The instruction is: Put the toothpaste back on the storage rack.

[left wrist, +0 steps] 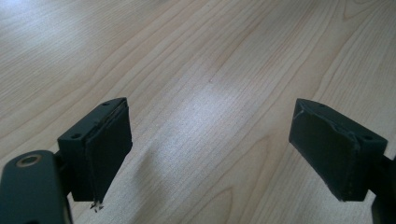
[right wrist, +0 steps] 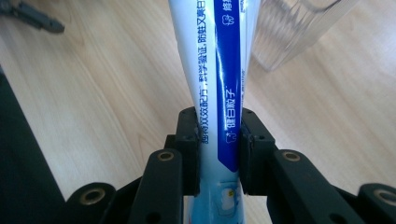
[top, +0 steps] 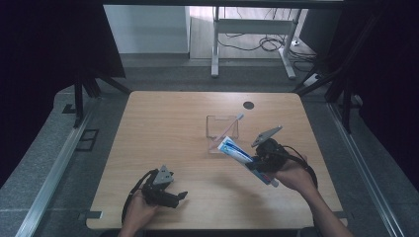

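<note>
A white and blue toothpaste tube (top: 240,155) hangs tilted above the table's right half, its flat end pointing toward a clear plastic cup (top: 222,127). My right gripper (top: 261,160) is shut on the tube (right wrist: 218,88), both pads pressing its lower part in the right gripper view. A pink toothbrush (top: 228,126) leans inside the cup, head up to the right. The cup's ribbed wall (right wrist: 289,32) lies just beyond the tube. My left gripper (top: 179,196) rests low near the front left of the table, open, with only bare wood between its pads (left wrist: 109,149).
The wooden table (top: 173,123) has a round black cable hole (top: 248,105) near its far edge. Beyond the table stand a white desk frame (top: 252,39) and loose cables on the floor. Dark curtains flank both sides.
</note>
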